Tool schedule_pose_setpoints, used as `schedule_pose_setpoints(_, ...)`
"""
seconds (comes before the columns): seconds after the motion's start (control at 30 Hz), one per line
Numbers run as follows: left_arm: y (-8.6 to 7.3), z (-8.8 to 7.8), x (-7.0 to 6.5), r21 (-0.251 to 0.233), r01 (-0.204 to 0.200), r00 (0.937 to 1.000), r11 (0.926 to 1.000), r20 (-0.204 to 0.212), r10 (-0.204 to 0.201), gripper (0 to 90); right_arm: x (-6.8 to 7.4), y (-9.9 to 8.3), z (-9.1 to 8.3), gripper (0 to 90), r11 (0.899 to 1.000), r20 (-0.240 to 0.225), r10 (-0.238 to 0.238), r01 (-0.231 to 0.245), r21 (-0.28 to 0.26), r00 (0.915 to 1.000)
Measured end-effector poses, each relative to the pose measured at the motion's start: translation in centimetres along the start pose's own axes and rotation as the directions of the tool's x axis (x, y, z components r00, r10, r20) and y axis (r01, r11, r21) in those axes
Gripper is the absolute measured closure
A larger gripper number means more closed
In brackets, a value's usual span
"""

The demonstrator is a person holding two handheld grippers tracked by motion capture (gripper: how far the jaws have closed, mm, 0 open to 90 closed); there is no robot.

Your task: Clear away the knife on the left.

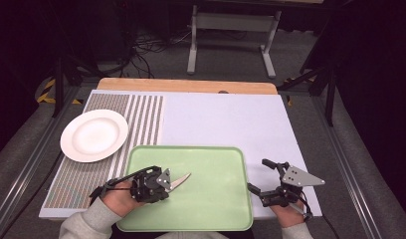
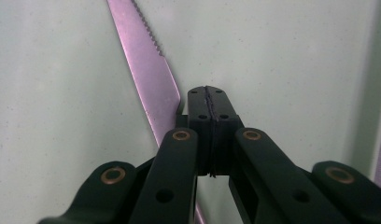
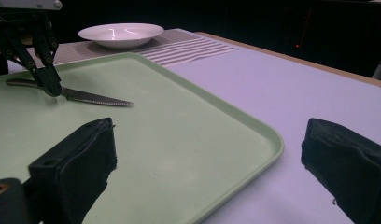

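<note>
Left gripper view: the jaws of the left gripper (image 2: 211, 105) are clenched together with nothing visibly between their faces; the knife (image 2: 146, 70) lies just beside them on the green tray (image 2: 282, 60), its serrated blade running away to the upper left. The knife is judged light, stiff and slippery on the smooth tray, lying too flat for an easy pinch; the thicker handle end offers the surest hold. High view: the left hand (image 1: 119, 198) reaches over the tray's near left part. The right gripper (image 1: 263, 177) rests, jaws released, on the counter (image 1: 216, 119) beside the tray.
</note>
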State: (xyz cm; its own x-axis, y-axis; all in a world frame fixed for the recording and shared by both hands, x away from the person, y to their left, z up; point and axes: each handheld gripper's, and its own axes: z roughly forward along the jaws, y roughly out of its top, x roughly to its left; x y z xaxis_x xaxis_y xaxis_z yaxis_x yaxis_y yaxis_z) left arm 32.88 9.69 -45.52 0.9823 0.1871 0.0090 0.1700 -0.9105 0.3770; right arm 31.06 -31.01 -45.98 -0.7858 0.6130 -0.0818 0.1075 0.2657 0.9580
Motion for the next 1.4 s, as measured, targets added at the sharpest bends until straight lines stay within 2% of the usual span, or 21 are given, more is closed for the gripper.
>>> schedule_pose_setpoints(0.07, 0.0, 0.2, 0.0, 0.009, 0.007, 1.0000, 0.9999, -0.005, -0.007, 89.9, 0.0, 0.0, 0.0, 3.8, 1.000, -0.001, 0.000, 0.000, 0.000, 1.0000)
schedule_pose_setpoints(0.1, 0.0, 0.2, 0.1, 0.022, -0.003, 1.0000, 0.9998, -0.003, 0.004, 89.9, 0.0, 0.0, 0.0, 3.9, 1.000, -0.001, 0.002, -0.002, 0.001, 1.0000)
schedule_pose_setpoints(0.4, -0.1, 0.2, 0.3, 0.019, 0.021, 0.9995, 0.9996, -0.023, -0.021, 89.9, 0.0, 0.0, 0.0, 4.0, 1.000, 0.003, -0.001, 0.001, 0.004, 1.0000)
schedule_pose_setpoints(0.8, -0.8, 0.1, 1.1, -0.008, 0.068, 0.9975, 0.9977, -0.019, -0.068, 89.9, 0.1, 0.0, 0.0, 4.2, 1.000, 0.011, -0.004, 0.004, 0.010, 0.9999)
schedule_pose_setpoints(1.13, -1.8, -0.2, 1.9, -0.026, 0.134, 0.9905, 0.9907, -0.031, -0.134, 89.9, 0.0, 0.1, 0.0, 4.3, 1.000, 0.011, -0.004, 0.004, 0.008, 0.9999)
schedule_pose_setpoints(1.23, -2.2, -0.3, 2.2, -0.030, 0.140, 0.9889, 0.9897, -0.044, -0.142, 89.9, 0.0, 0.1, 0.0, 4.3, 1.000, 0.013, -0.009, 0.009, 0.011, 0.9999)
schedule_pose_setpoints(1.4, -2.8, -0.4, 2.5, -0.049, 0.178, 0.9817, 0.9827, -0.059, -0.181, 90.0, -0.2, 0.1, -0.1, 4.3, 1.000, 0.018, -0.005, 0.005, 0.005, 0.9998)
